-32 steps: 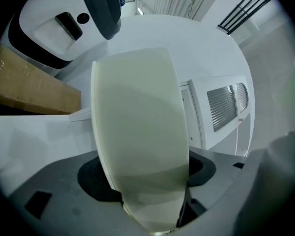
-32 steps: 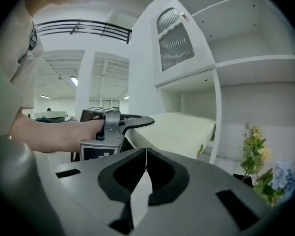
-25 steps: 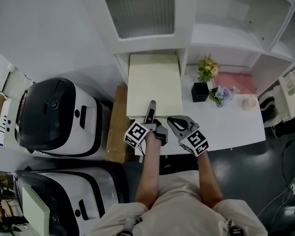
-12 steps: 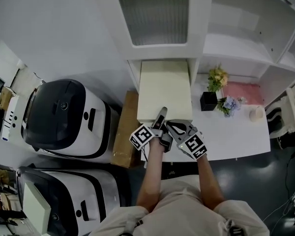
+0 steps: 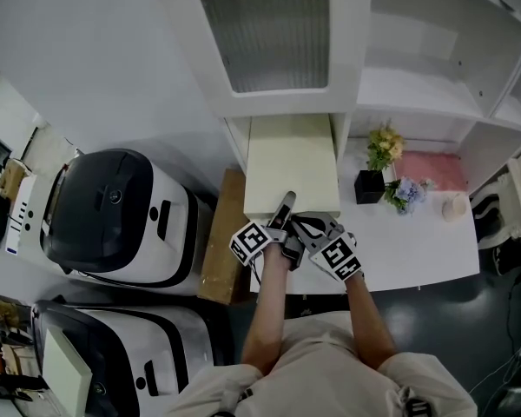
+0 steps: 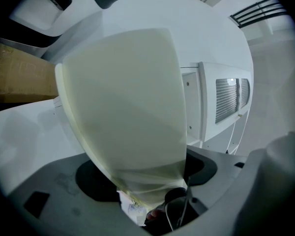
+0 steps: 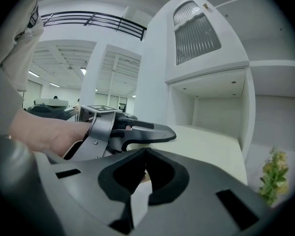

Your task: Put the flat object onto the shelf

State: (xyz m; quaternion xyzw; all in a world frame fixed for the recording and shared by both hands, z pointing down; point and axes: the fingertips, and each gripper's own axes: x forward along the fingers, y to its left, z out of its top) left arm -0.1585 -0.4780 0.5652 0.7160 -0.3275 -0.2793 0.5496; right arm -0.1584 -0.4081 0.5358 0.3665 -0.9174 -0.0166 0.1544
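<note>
Left gripper view: the left gripper (image 6: 150, 193) has its jaws clamped on the near end of the one flat board (image 6: 123, 107), which is cream-coloured and fills most of that view. In the right gripper view, the right gripper (image 7: 144, 156) has its jaws pressed together with nothing between them, just beside the left one.

The board lies on the white table (image 5: 417, 241), with its far end inside the lower shelf opening (image 5: 291, 122) of the white cabinet (image 5: 347, 68). Nothing stands between the board and that opening.

To the right of the board are two small flower plants, one yellow (image 5: 380, 146) and one blue (image 5: 408, 189), one pink mat (image 5: 430, 168) and one small white object (image 5: 454, 204). To the left are one brown cardboard box (image 5: 221, 241) and two white-and-black machines (image 5: 113, 215) (image 5: 113, 354).

Both forearms reach forward side by side, bringing the grippers together at the board's near edge.
</note>
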